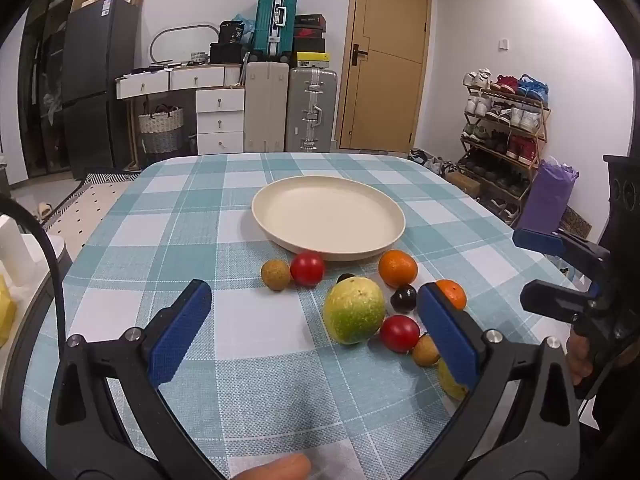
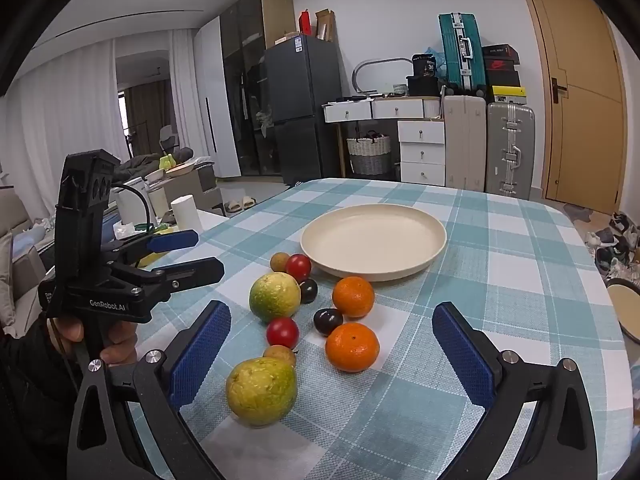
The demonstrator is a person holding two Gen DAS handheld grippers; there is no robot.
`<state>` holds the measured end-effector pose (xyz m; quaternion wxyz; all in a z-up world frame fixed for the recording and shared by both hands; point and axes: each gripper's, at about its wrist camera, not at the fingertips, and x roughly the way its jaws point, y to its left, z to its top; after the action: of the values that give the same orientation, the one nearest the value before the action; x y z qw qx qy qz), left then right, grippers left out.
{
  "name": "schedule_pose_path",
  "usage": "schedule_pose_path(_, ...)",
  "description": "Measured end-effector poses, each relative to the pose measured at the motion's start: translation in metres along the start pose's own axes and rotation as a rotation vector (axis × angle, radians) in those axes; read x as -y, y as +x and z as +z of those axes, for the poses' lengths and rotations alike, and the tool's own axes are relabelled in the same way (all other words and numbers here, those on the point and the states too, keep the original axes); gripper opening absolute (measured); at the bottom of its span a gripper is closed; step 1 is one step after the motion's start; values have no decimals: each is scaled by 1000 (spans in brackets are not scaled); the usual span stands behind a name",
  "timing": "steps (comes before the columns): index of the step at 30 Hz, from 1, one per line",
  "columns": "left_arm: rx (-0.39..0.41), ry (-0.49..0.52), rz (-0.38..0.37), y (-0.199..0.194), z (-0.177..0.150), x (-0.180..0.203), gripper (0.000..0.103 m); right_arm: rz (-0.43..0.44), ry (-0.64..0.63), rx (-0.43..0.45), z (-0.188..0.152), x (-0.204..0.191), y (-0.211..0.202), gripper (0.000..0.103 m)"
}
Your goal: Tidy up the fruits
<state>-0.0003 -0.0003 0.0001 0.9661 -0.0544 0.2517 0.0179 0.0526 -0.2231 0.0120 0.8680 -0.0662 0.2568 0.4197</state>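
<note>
A: Why is the plate (image 2: 434, 254) bare while every fruit lies on the cloth?

B: No fruit has been transferred yet. The plate sits toward the far edge of the worktop (image 2: 520, 320), just beyond the cluster, probably as the collection point. The fruits lie between it and the near edge: two oranges (image 2: 352, 347), two red tomatoes (image 2: 283, 332), two dark plums (image 2: 327, 321), two brown longans (image 1: 275, 275) and two green-yellow guavas (image 2: 261, 391).

A: State of the jaws?

B: Left gripper (image 1: 316, 332): jaws fully apart, nothing clamped. Right gripper (image 2: 332, 350): the same. Both tilt down toward the cluster from the near edge.

A: Why held wide?

B: My reading: a wide opening clears the large guavas and lets either tool descend over a chosen fruit without nudging neighbours. The fruits lie close together, several touching, so a narrow approach would risk rolling one away.
</note>
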Motion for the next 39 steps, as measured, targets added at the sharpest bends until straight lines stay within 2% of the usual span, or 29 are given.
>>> schedule_pose_path(14, 8, 0, 10, -9, -1, 2, 103, 1, 1, -6, 0, 0, 1, 103)
schedule_pose_path(33, -1, 0, 9, -2, -1, 2, 103, 7, -6, -17, 1, -1, 1, 103)
schedule_pose_path(39, 3, 8, 10, -2, -1, 3, 103, -24, -39, 24, -2, -11, -8, 103)
